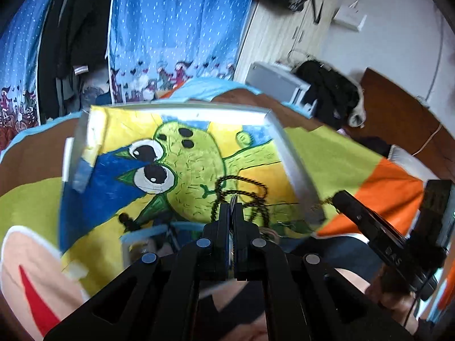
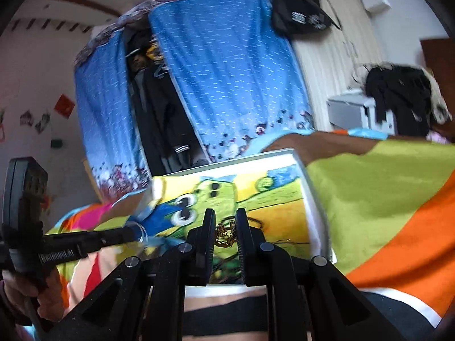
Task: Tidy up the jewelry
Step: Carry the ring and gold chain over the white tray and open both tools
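Observation:
A shallow white-rimmed tray (image 1: pixel 182 110) with a painted green cartoon frog inside lies on a colourful blanket; it also shows in the right wrist view (image 2: pixel 311 199). A dark beaded chain (image 1: pixel 247 182) lies looped in the tray. My left gripper (image 1: pixel 232 207) is shut on a small silvery ring held over the tray; in the right wrist view the ring (image 2: pixel 141 231) shows at its tip. My right gripper (image 2: pixel 224 221) is shut on a gold chain (image 2: pixel 224 237) above the tray's near part; its tip with the chain shows in the left wrist view (image 1: pixel 337 197).
The blanket (image 2: pixel 369 199) with green, orange and brown patches covers the bed. A blue curtained wardrobe (image 1: pixel 176 28) stands behind. A grey cabinet with black clothes (image 1: pixel 327 88) is at the right. A black bag (image 2: pixel 298 11) hangs on the wall.

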A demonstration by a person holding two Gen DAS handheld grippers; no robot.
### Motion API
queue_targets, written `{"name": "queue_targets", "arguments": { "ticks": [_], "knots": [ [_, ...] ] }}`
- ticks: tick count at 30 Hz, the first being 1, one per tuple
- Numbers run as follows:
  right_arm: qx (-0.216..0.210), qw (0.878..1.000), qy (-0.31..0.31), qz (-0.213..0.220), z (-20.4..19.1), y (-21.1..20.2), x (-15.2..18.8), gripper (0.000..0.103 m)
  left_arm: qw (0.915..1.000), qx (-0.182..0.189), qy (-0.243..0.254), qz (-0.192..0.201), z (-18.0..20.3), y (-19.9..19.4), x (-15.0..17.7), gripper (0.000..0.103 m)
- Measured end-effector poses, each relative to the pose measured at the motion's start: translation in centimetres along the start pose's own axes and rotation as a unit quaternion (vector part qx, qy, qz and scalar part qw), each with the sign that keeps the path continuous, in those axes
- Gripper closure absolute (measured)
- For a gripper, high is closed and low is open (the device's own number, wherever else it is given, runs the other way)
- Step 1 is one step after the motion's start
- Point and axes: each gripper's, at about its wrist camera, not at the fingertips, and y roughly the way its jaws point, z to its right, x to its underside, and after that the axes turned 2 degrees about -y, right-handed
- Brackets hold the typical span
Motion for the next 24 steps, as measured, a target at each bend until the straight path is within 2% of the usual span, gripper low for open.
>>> {"name": "queue_targets", "arguments": {
  "ticks": [4, 8, 20, 22, 23, 24],
  "knots": [
    [0.016, 0.999, 0.019, -0.027, 2.8, 2.4, 1.1, 0.089, 0.9993, -0.008, -0.019, -0.03, -0.9, 3.4, 0.0, 0.103],
    [0.023, 0.998, 0.029, -0.056, 4.3, 3.6, 2.7, 0.089, 0.9986, -0.013, -0.018, -0.048, -1.4, 5.2, 0.2, 0.103],
    [0.06, 0.993, 0.012, -0.104, 4.8, 5.3, 4.6, 0.088, 0.997, -0.04, -0.014, -0.065, -1.1, 5.1, 0.5, 0.102],
    [0.064, 0.993, 0.015, -0.103, 4.9, 5.2, 4.6, 0.088, 0.9965, -0.05, -0.01, -0.066, -0.9, 4.9, 0.6, 0.1],
    [0.066, 0.992, 0.019, -0.103, 5.1, 5.1, 4.6, 0.087, 0.9964, -0.051, -0.01, -0.067, -0.8, 4.9, 0.5, 0.095],
    [0.066, 0.992, 0.023, -0.102, 5.3, 5.0, 4.5, 0.084, 0.9966, -0.05, -0.012, -0.065, -0.6, 4.7, 0.6, 0.085]
  ]
}}
